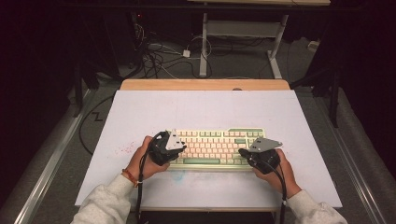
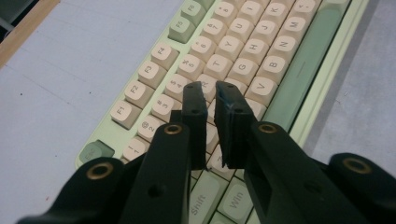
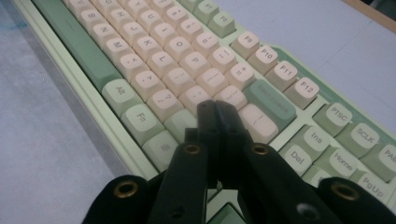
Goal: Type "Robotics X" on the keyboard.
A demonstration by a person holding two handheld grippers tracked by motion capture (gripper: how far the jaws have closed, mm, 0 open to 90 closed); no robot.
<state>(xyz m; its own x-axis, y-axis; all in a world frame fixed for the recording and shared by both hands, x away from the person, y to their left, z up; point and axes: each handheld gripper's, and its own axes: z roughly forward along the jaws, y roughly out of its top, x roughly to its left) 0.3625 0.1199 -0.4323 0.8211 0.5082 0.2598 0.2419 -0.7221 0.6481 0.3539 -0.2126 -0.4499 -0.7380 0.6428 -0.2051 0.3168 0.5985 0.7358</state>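
Meanwhile, left gripper (image 2: 212, 95) slightly parted, right gripper (image 3: 216, 109) closed empty; both over keyboard (image 1: 212, 147) on white table (image 1: 140, 112).

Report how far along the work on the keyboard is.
Done: the keyboard lies squarely on the white table, with both grippers over it. In hand: the left gripper hovers over the letter keys, jaws slightly apart with nothing between them; the right gripper, jaws together, is above the Enter area. Left: whether any key is pressed can't be told.
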